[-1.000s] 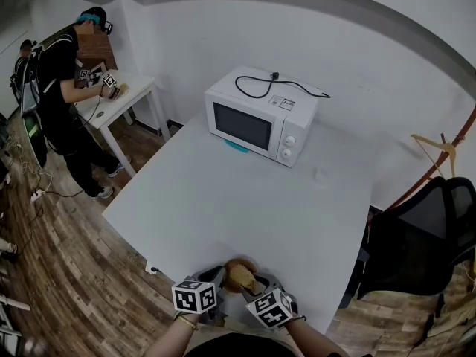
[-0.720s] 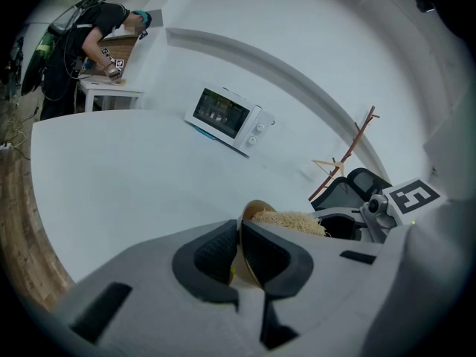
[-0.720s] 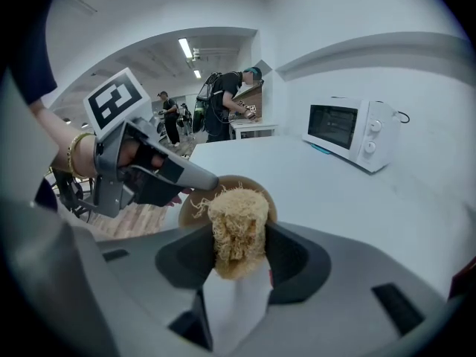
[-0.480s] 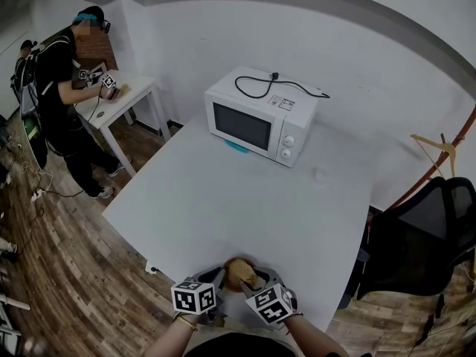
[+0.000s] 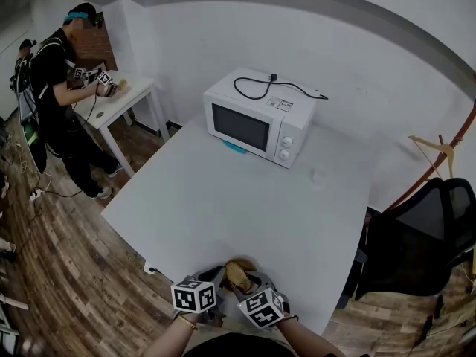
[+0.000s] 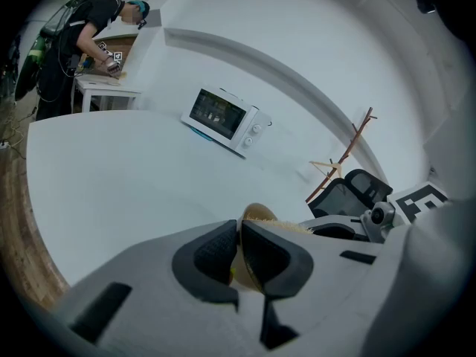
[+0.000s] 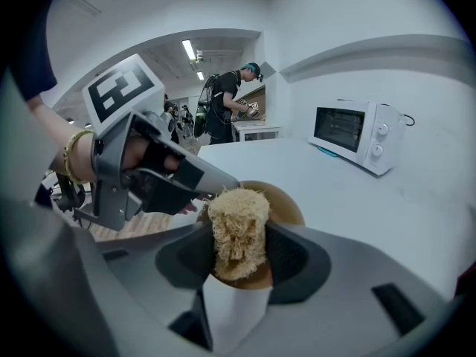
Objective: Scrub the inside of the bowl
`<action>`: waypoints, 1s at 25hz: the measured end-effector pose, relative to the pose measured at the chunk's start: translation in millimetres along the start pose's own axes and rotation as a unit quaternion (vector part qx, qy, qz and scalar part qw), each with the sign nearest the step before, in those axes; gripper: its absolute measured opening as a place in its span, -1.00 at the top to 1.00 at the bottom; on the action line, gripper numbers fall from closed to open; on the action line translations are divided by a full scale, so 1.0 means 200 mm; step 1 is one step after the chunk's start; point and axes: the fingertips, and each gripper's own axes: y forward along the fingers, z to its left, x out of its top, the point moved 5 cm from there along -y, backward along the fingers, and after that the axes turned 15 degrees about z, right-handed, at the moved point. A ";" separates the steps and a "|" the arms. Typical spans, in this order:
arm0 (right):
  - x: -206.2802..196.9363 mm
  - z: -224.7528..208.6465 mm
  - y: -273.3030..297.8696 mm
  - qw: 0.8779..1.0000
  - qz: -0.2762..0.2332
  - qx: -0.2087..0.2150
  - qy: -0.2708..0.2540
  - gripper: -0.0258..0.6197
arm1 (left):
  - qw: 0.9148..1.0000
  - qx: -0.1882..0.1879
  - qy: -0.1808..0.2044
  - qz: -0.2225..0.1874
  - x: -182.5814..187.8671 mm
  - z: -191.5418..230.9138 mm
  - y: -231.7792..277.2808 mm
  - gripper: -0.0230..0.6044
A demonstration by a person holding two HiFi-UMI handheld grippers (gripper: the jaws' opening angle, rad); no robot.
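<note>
Left gripper [image 6: 239, 238] clamps the rim of the tan round bowl [image 7: 287, 204]. The right gripper [image 7: 238, 253], clenching a beige fibrous scrubber [image 7: 238, 225], has edged leftward, scrubbing inside.

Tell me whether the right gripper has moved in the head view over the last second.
Yes, slightly: the right gripper has slid left, toward the left gripper, which holds the bowl in place.

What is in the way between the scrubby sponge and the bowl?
Nothing that can be seen. The right gripper holds the scrubber right at the bowl opening, and the left gripper pinches the bowl's rim.
</note>
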 end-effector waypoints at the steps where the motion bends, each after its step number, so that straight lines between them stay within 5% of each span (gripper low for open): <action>1: 0.00 0.01 0.00 1.000 0.000 0.002 0.000 0.35 | 1.000 0.001 -0.002 -0.003 0.00 0.00 0.00 0.82; 10: -0.05 0.05 -0.02 1.000 0.009 0.008 -0.019 0.35 | 1.000 0.004 0.003 -0.004 0.00 0.00 -0.01 0.82; 25: -0.10 -0.03 -0.06 0.999 -0.007 -0.030 0.036 0.35 | 1.000 0.016 0.003 0.004 -0.04 0.05 0.02 0.82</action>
